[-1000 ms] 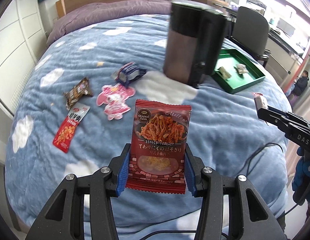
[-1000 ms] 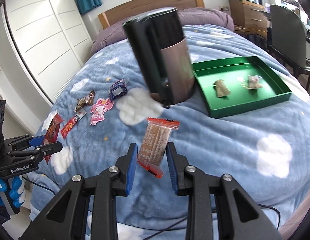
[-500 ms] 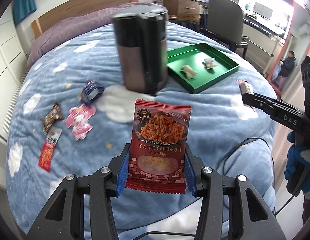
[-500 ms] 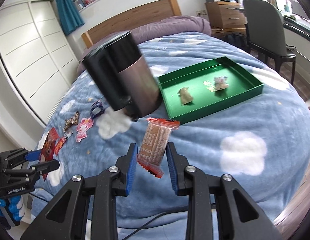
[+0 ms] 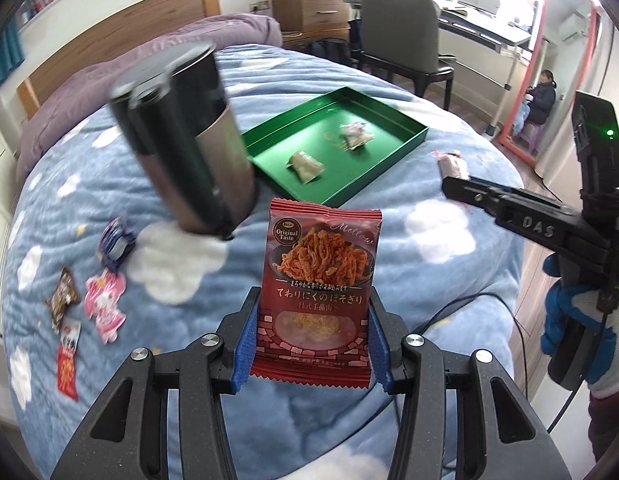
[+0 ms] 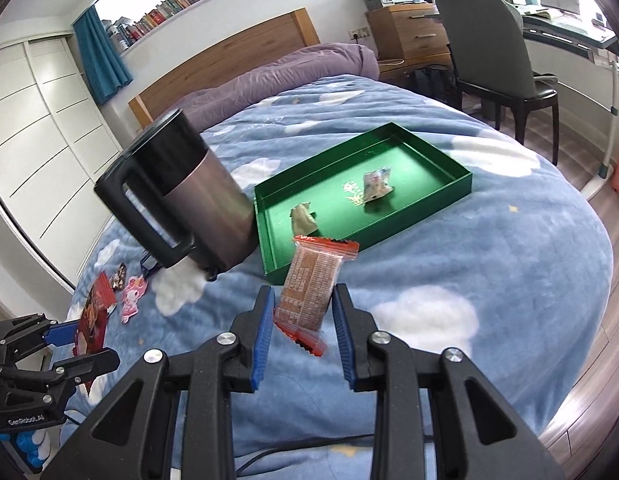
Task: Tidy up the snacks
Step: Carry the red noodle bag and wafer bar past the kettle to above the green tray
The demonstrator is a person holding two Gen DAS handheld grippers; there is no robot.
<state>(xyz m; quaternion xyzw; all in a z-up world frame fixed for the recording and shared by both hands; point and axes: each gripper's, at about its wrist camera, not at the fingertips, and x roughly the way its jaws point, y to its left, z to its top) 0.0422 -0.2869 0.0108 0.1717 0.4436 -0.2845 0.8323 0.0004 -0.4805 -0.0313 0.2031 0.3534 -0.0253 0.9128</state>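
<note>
I am holding one snack in each hand above the bed (image 6: 509, 280). My left tongs (image 5: 314, 344) are clenched on a red packet (image 5: 319, 300), which is standing upright between the pads with its long axis pointing away from me. My right tongs (image 6: 303, 332) are clenched on a brown bar (image 6: 311, 284) in a red-edged wrapper, also lengthwise along the fingers.

The green tray (image 6: 449, 162) is lying ahead of both tongs, a little to the right in both views, with its long side running diagonally, far-right to near-left. Two small snacks are already lying inside it. The right tongs are nearer: the bar's tip is appearing just over the tray's near corner. For the left tongs the kettle (image 5: 189, 140) is standing ahead on the left, just beside the tray, so I think this packet should be going in to the right of it.
</note>
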